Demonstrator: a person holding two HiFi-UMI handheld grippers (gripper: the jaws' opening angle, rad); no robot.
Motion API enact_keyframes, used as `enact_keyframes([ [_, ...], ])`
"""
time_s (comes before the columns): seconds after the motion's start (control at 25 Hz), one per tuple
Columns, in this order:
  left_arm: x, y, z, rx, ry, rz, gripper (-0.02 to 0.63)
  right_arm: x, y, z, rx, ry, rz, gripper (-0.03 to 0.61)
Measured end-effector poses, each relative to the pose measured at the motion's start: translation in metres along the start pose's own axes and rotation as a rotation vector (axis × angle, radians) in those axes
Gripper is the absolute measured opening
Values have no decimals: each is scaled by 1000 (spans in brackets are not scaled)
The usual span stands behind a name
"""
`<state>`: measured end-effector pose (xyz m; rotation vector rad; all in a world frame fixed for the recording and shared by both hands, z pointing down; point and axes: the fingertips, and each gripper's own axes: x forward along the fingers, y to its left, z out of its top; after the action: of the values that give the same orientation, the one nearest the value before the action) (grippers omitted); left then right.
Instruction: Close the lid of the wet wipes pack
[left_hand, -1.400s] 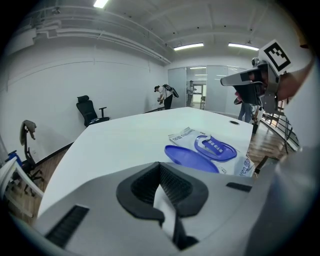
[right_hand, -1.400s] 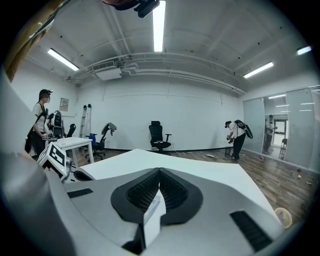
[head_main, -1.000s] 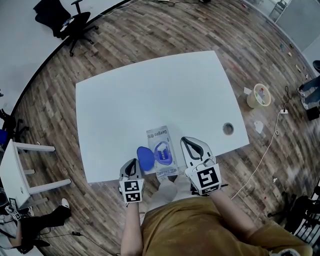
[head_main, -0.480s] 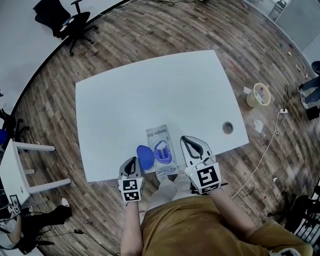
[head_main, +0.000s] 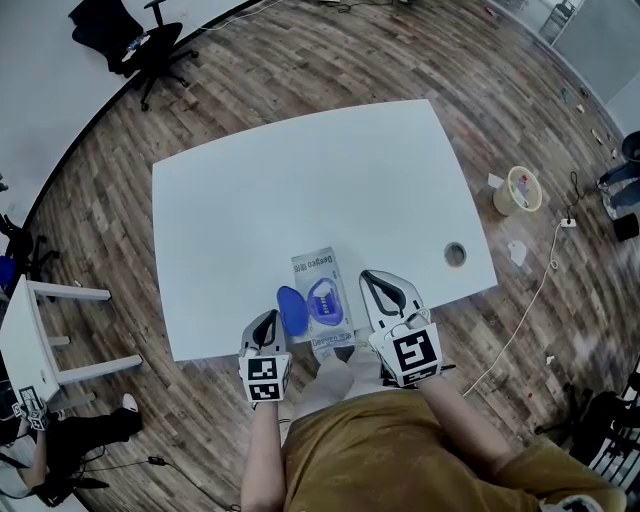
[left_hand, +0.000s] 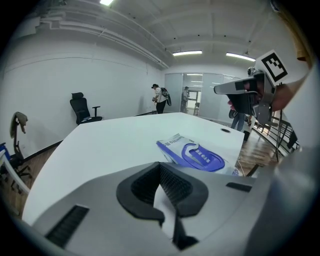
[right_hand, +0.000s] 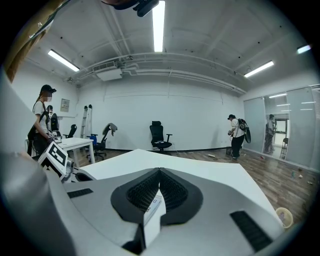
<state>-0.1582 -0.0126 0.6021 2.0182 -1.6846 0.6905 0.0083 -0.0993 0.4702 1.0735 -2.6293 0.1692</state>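
The wet wipes pack lies flat near the white table's front edge, its blue oval opening ring facing up. Its blue lid stands open to the pack's left. My left gripper is shut, empty, with its tip close beside the lid's near-left edge. In the left gripper view the pack shows just beyond the shut left gripper, and the lid is hidden there. My right gripper hovers just right of the pack, shut and empty. The right gripper view shows the right gripper over bare table.
A round cable hole sits near the table's right edge. On the floor are a tape roll, cables, a black office chair and a white side table. People stand far off in the room.
My left gripper has shifted slightly right toward the lid. The blue lid looks a little narrower, tipped up toward the pack. The right gripper has barely moved.
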Motion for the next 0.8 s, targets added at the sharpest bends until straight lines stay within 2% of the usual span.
enact_keyframes([
  [0.8, 4, -20, 26, 33, -51, -32, -5, -6, -3, -6, -2, 8, 3, 6],
])
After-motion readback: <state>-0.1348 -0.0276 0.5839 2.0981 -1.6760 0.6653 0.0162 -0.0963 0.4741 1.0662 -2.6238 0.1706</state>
